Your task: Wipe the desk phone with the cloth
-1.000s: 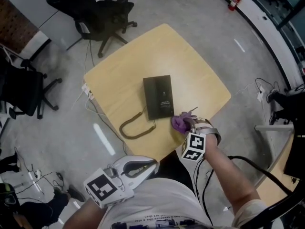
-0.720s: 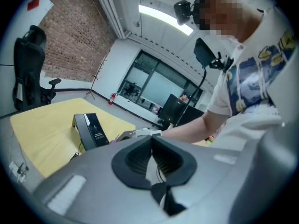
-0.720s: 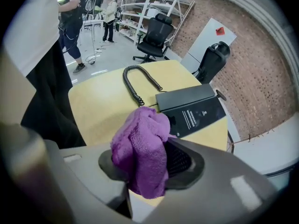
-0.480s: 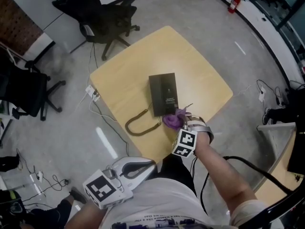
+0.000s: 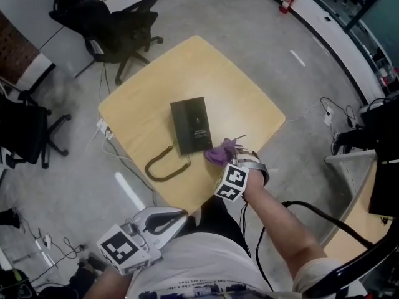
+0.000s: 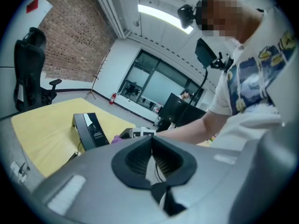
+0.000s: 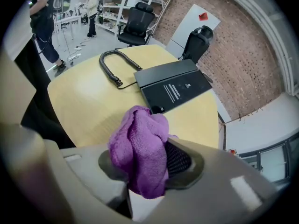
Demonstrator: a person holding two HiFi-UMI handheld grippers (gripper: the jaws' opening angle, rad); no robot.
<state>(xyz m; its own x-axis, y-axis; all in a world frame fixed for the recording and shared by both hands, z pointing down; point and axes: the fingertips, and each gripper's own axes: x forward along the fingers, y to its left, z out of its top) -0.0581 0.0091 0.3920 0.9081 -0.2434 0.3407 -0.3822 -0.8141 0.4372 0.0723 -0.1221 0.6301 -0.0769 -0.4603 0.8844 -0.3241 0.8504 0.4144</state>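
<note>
Overlooking a grey office floor [image 5: 268, 36] with black chairs [image 5: 124, 27] from the head view, and finding a pale wooden desk [image 5: 237, 98] with the black phone [image 5: 190, 124] lying flat near its middle. Holding the purple cloth [image 5: 218, 152] in the right gripper [image 5: 225, 156] just beside the phone's near right corner, touching it or very nearly so. Hanging the left gripper [image 5: 179, 217] low by the body, well apart from the desk.

Turning to the left gripper view: seeing jaws pressed together on nothing, with the phone far ahead on the desk.

Turning to the right gripper view: clamping the jaws on a bunched fold of cloth, most of it puffing out in front, with the phone's corner just beyond and its coiled cord [image 7: 113, 52] looping off to the left.

Judging the cloth soft, light and floppy, so best gripped by a thick wad as here, leaving a loose pad in front. Judging the phone hard, smooth and fairly light, likely to slide under a sideways push, so calling for gentle downward pressure or bracing at an edge with the free gripper.
</note>
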